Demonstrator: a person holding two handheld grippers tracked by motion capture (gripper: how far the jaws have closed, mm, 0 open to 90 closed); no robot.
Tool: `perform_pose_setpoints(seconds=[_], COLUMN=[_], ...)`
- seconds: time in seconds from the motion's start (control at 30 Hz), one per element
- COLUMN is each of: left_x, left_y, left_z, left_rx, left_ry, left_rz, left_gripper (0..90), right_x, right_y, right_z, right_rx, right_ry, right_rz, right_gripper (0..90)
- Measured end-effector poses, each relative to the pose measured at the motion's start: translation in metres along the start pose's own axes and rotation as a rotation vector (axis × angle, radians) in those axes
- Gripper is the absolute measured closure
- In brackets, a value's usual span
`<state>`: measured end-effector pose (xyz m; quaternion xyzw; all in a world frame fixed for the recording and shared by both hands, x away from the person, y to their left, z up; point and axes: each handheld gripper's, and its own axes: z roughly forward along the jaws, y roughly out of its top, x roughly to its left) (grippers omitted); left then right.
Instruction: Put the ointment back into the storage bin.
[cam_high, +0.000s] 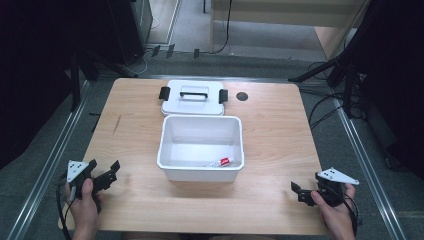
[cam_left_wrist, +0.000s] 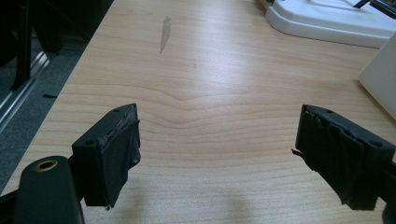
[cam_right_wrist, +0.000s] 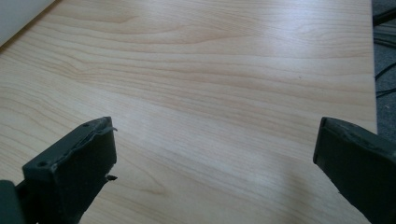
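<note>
- We held the left gripper (cam_high: 107, 172) low at the table's (cam_high: 270, 210) near left corner, its jaws wide apart and gripping nothing; in the left gripper view (cam_left_wrist: 217, 156) only bare wood lay between them.
- We kept the right gripper (cam_high: 298, 192) near the near right corner in the same way, jaws spread and empty, with plain tabletop between them in the right gripper view (cam_right_wrist: 215, 168). We judged both to be resting clear of the work, each pointed inward toward the middle.
- Between the two, near the table's centre, stood the open white storage box (cam_high: 167, 150), well apart from either gripper. Its central spot would let either hand reach it.
- Inside, against the box's near wall toward its right corner, lay a small tube with a red cap (cam_high: 220, 162), flat on the floor of the box.
- Just behind the box, toward the far edge, the white lid (cam_high: 192, 102) lay with its handle and black latches facing up, off the box so the inside stayed open.
- A round dark hole (cam_high: 242, 96) sat in the tabletop just right of the lid.
</note>
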<state>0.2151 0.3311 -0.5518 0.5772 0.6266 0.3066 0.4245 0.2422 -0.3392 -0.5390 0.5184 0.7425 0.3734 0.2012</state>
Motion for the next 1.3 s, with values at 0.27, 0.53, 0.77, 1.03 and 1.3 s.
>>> perform_pose_setpoints(seconds=[0.27,0.53,0.77,1.03,1.3], left_x=[0.0,0.0,0.0,0.0,-0.001], left_y=[0.0,0.0,0.0,0.0,0.002], left_z=[0.0,0.0,-0.001,0.0,0.003], left_rx=[0.0,-0.001,0.0,0.008,0.015], left_ry=[0.0,-0.001,0.0,-0.002,-0.002], left_rz=[0.002,-0.002,0.0,0.004,0.016], left_gripper=[14.5,14.5,14.5,14.5,14.5], right_x=[-0.008,-0.016,-0.019,-0.023,-0.023], right_y=[-0.012,-0.022,-0.033,-0.036,-0.037], right_z=[-0.012,-0.023,-0.031,-0.034,-0.034], right_rx=[-0.045,-0.076,-0.112,-0.172,-0.176], right_ry=[-0.012,-0.031,-0.043,-0.022,-0.012], right_rz=[0.032,0.057,0.077,0.133,0.133], right_gripper=[0.0,0.0,0.0,0.0,0.0])
